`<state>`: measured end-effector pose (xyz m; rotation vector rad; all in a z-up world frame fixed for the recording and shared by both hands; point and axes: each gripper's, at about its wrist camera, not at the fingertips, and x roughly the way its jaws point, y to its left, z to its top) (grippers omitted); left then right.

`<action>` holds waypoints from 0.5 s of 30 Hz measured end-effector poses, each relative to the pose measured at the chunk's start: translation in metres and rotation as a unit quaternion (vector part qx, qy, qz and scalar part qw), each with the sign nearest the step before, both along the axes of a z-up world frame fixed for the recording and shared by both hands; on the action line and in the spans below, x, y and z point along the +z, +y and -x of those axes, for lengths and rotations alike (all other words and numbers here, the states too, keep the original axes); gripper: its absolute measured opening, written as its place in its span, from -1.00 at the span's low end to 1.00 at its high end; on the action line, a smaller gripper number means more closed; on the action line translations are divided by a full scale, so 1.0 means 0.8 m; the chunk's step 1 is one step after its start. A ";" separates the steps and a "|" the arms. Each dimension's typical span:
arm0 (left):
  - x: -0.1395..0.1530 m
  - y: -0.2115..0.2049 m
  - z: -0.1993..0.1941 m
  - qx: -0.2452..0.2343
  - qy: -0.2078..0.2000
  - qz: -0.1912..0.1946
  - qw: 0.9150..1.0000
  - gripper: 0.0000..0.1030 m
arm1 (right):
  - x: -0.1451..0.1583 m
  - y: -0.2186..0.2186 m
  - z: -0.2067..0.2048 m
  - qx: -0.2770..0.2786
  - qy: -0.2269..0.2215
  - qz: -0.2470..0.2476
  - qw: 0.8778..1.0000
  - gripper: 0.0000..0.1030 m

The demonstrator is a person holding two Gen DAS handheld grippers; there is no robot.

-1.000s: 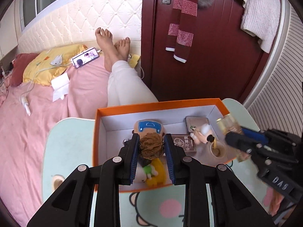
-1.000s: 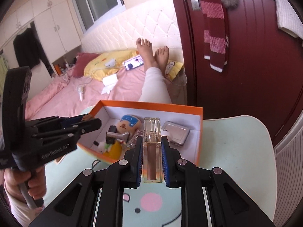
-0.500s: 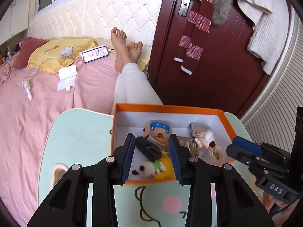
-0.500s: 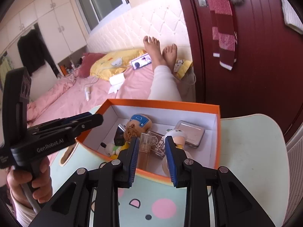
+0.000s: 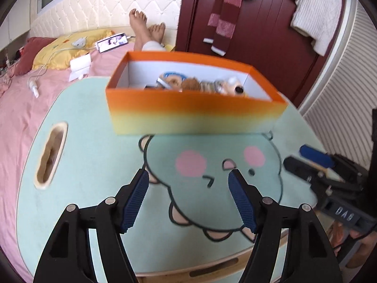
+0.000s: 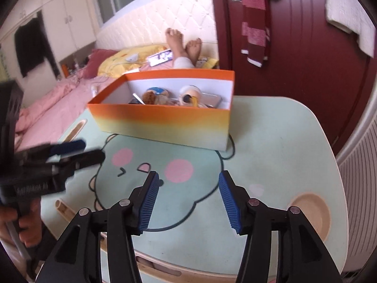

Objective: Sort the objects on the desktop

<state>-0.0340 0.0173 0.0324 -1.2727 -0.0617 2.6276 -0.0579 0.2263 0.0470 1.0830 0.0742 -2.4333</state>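
Observation:
An orange box (image 5: 193, 112) (image 6: 165, 122) stands at the far side of the mint-green table (image 5: 94, 146) (image 6: 271, 146). Inside it lie several small toys (image 5: 186, 83) (image 6: 155, 96), a doll head (image 6: 189, 94) and a silver tin (image 6: 212, 99). My left gripper (image 5: 188, 179) hovers open and empty above the cartoon face print, well short of the box. The right gripper (image 6: 187, 179) is open and empty too, low over the table's near half. Each view shows the other gripper from the side: the right gripper (image 5: 329, 176) and the left gripper (image 6: 47, 162).
A bed with pink sheets (image 5: 18, 108), a yellow pillow (image 5: 68, 47), a phone (image 5: 112, 42) and a person's bare feet (image 5: 146, 26) lies behind the table. A dark red door (image 6: 301, 59) with a striped scarf (image 6: 255, 23) stands to the right. The table has a handle slot (image 5: 50, 155).
Both grippers let go of their objects into the box, opened wide, and pulled back and down toward the table's near edge. The box now looks farther away.

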 end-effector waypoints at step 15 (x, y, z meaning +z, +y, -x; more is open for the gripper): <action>-0.021 0.019 0.002 0.011 0.005 0.073 0.997 0.73 | -0.043 0.000 -0.006 -0.046 -0.028 -0.039 0.998 0.51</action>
